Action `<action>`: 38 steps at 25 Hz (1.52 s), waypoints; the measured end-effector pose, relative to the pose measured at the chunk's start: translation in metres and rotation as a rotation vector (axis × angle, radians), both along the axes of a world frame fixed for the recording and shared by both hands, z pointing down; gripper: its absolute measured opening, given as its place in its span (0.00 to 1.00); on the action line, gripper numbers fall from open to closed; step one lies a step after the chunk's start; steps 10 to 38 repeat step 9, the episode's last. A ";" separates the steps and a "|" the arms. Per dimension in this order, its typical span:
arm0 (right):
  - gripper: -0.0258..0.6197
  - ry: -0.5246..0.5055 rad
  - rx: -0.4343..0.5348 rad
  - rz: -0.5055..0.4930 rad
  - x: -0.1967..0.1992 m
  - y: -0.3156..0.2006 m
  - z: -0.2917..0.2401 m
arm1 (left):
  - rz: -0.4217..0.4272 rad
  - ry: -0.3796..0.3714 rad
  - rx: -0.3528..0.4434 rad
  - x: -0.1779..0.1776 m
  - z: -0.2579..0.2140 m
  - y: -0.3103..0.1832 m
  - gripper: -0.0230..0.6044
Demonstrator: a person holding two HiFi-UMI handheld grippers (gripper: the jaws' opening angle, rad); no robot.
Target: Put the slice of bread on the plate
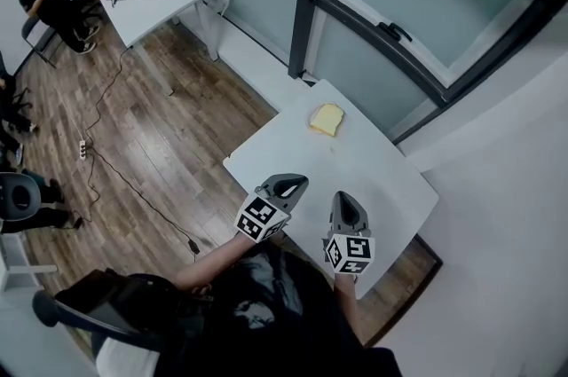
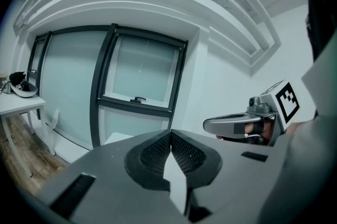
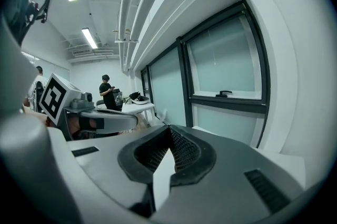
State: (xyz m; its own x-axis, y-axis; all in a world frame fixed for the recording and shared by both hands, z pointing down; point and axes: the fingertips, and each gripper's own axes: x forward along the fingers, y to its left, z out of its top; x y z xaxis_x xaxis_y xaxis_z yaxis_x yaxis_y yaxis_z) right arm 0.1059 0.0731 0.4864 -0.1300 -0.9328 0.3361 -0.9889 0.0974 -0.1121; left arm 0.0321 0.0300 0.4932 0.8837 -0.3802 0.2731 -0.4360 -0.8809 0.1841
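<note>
On far corner of white square counter (image 1: 377,176) lies pale yellow bread slice (image 1: 326,119), plate beneath possibly unseen against white; left gripper (image 1: 291,181) and right gripper (image 1: 344,197) hover nearside, fingers closed, empty.

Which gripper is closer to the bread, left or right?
Left, but only slightly. The left gripper is below-left of the bread in the head view. The right gripper is almost straight below it, a little farther back.
</note>
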 end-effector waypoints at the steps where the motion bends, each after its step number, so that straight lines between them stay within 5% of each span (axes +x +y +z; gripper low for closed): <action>1: 0.05 0.000 0.001 0.000 0.000 0.000 -0.001 | 0.000 0.001 -0.002 0.000 0.000 -0.001 0.04; 38: 0.05 -0.009 -0.007 0.001 0.004 -0.004 0.002 | 0.026 -0.005 0.002 0.010 0.000 -0.006 0.04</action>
